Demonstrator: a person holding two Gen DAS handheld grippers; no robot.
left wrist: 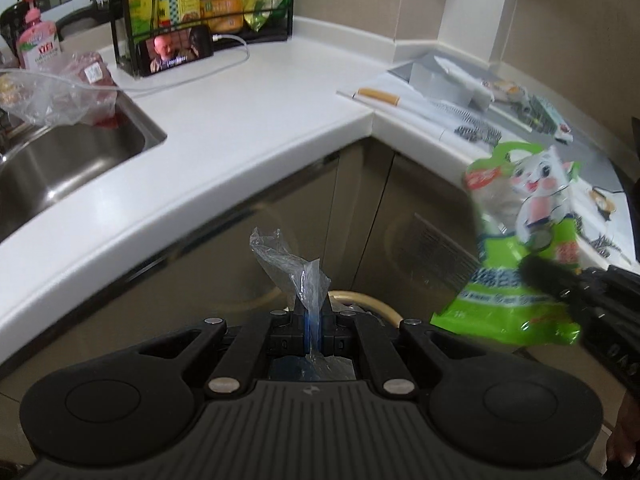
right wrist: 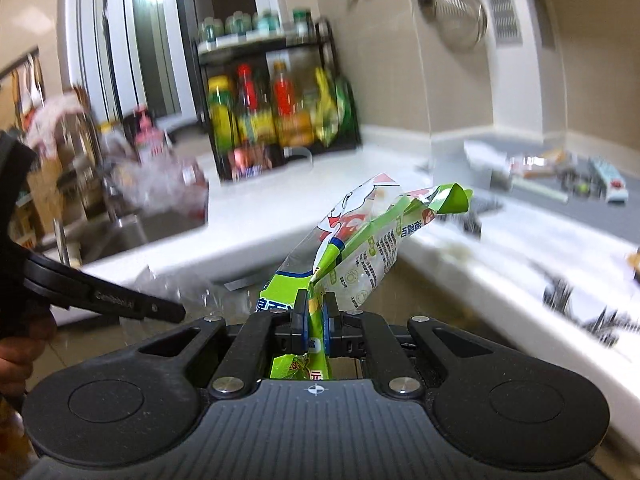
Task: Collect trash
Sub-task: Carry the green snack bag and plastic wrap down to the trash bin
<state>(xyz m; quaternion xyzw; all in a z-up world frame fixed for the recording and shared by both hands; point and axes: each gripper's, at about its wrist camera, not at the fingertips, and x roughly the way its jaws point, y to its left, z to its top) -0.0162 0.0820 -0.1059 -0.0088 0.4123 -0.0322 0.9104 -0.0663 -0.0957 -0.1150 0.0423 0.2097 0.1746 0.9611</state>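
Note:
My left gripper (left wrist: 312, 330) is shut on a clear plastic wrapper (left wrist: 292, 268) that sticks up from between its fingers, in front of the corner cabinet. My right gripper (right wrist: 316, 326) is shut on a green and white snack bag (right wrist: 356, 248) with a cartoon cat. The bag also shows at the right of the left wrist view (left wrist: 520, 240), held below the counter edge by the right gripper's fingers (left wrist: 560, 284). A tan-rimmed bin (left wrist: 360, 302) shows partly behind the left gripper's fingers. The left gripper's body shows at the left of the right wrist view (right wrist: 100, 300).
A white L-shaped counter (left wrist: 260, 120) has a steel sink (left wrist: 60, 168) at left with a clear bag (left wrist: 60, 96). A black rack of bottles (left wrist: 200, 12) and a phone (left wrist: 176, 52) stand at the back. Packets and papers (left wrist: 500, 108) lie on the right counter.

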